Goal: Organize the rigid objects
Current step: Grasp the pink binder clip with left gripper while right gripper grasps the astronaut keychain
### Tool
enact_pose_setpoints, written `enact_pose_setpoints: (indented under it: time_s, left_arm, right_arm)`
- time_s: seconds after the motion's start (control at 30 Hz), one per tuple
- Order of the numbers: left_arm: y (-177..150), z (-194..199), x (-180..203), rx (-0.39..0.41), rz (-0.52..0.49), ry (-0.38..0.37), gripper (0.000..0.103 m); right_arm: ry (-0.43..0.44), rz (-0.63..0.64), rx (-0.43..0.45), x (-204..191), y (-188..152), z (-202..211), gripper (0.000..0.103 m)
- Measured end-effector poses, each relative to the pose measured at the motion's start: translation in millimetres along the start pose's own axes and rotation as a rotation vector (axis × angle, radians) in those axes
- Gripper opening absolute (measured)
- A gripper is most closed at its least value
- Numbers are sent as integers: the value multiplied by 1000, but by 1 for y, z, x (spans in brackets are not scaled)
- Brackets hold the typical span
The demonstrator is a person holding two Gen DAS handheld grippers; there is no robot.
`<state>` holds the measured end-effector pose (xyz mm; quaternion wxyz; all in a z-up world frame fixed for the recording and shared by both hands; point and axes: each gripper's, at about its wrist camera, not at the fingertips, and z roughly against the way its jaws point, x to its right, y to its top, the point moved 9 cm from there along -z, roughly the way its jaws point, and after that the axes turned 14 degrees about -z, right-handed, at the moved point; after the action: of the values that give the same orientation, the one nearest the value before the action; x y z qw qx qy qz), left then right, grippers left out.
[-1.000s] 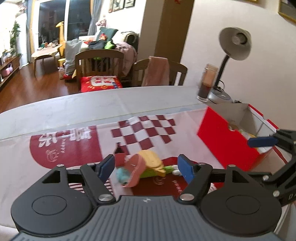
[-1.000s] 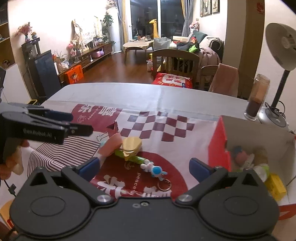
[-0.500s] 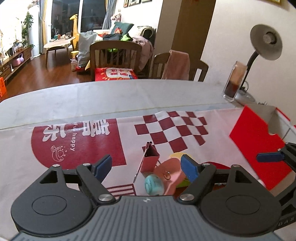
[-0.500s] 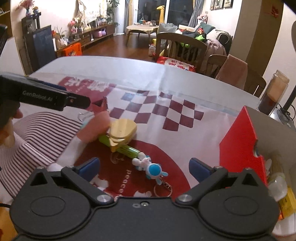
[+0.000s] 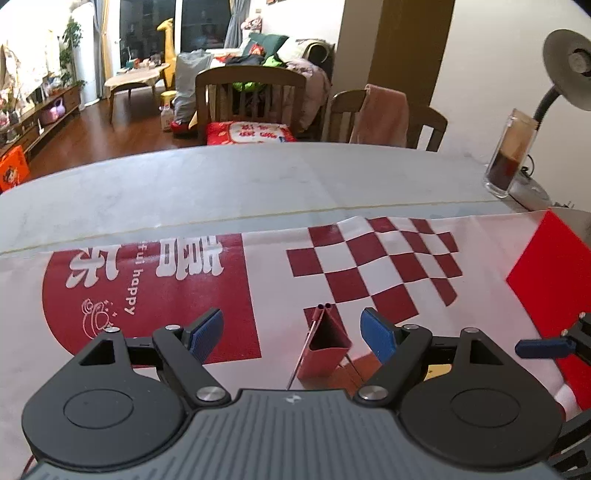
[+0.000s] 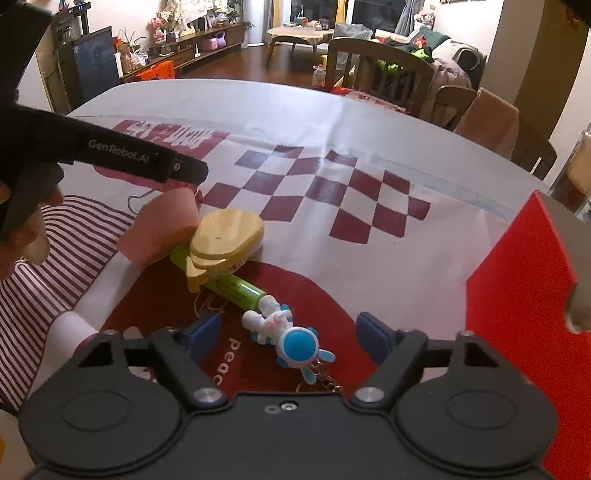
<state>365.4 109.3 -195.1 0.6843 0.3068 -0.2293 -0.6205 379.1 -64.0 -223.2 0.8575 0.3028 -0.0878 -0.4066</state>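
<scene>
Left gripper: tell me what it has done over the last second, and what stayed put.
The left gripper swung left off the toy pile and now frames the red binder clip, fingers open around it, not touching. The right gripper moved in over the astronaut keychain, also open. Nothing was grasped; the clip, keychain, wooden brush and red box stayed put.

Warm, moderate indoor light from overhead; dark window glass (image 5: 207, 22) at 12 o'clock gives nothing. Soft glare on the pale tabletop (image 5: 240, 184) toward 12, weak short shadows under the red binder clip (image 5: 325, 347) near centre. Strong fisheye bending at all rims, table edge bowed; gripper bodies at 6 slightly soft, far room grainy, blown-out wall at 1–3 o'clock.
</scene>
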Motion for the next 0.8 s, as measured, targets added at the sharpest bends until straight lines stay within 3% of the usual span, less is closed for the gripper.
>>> enact_pose_setpoints:
  time_s: [0.13,0.3,0.43,0.57,0.8]
  left_arm:
    - [-2,-6,2,-1,-2,-4,79]
    - [-7,-12,7,-17,0,-26,54]
    - [-11,-14,8,-22,27,-57,45]
    - [-10,-12,15,-13,9,-81,29]
    - [-8,-5,16,-8,-15,-99,24]
  right_arm:
    - [6,7,-12,-2,-4,-5,70]
    - [32,-20,-12,-2,-7,-3,61]
    - [31,-36,-3,-3,-9,1,54]
    - [7,-57,10,-2,-10,5,41]
    - [-21,-100,23,3,-8,13,37]
